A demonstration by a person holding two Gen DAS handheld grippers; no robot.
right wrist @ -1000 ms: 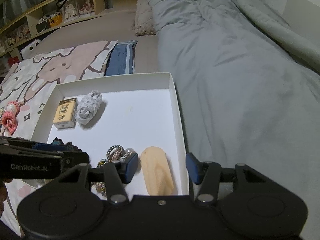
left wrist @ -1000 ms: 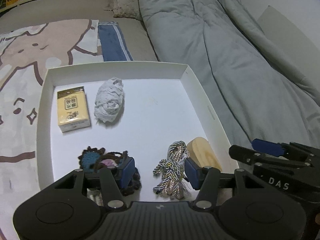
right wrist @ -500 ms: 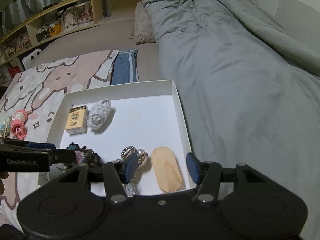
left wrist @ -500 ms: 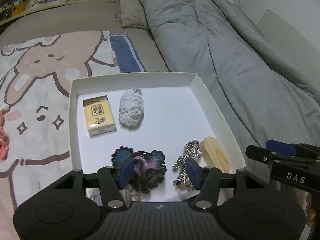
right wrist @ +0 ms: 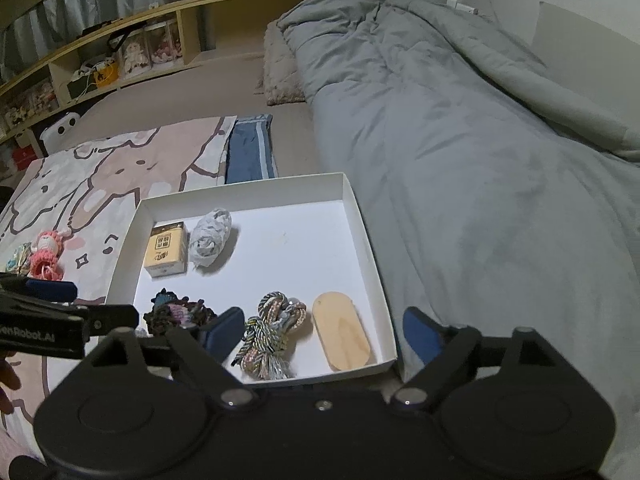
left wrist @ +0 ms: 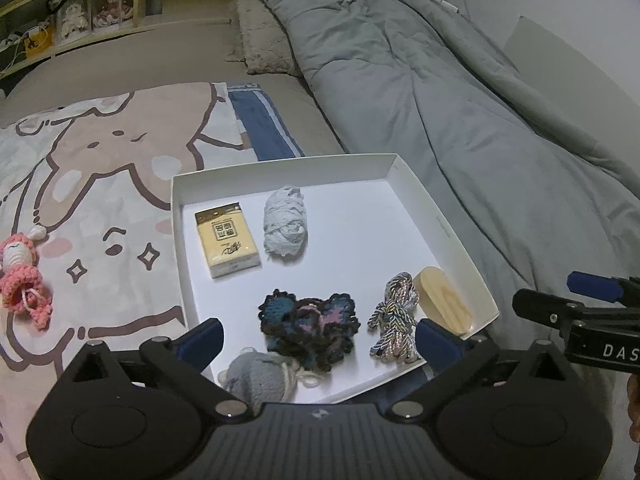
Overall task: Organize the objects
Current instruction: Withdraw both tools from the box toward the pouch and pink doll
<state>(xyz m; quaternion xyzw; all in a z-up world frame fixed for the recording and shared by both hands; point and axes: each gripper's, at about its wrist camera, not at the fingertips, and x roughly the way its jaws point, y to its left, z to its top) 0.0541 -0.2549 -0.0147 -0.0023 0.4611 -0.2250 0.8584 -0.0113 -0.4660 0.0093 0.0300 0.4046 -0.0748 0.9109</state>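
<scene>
Your left claw [left wrist: 318, 338] hangs over the near edge of the white tray [left wrist: 436, 208], its jaws opening wide. The dark crochet piece [left wrist: 308, 326] lies in view between the blue pads [left wrist: 202, 338] but sits on the tray floor, and nothing is gripped. A grey knit pouch [left wrist: 256, 378] rests at the tray's near edge, just in front of the claw body.

Your right claw [right wrist: 324, 334] is also opening and holds nothing. Seen between its fingers are the braided cord [right wrist: 272, 332] and the wooden oval [right wrist: 342, 330], both lying flat in the tray, the oval near the right wall.

Farther back in the tray, the yellow pack [left wrist: 226, 240] lies beside the grey yarn ball [left wrist: 286, 226], close to the left wall. The cord sits just left of the oval, the crochet piece left of the cord.

The tray rests on the bed, between the cartoon blanket [left wrist: 100, 168] and the grey duvet [left wrist: 460, 112]. A pink crochet doll [left wrist: 20, 268] lies on the blanket, well left of the tray.
</scene>
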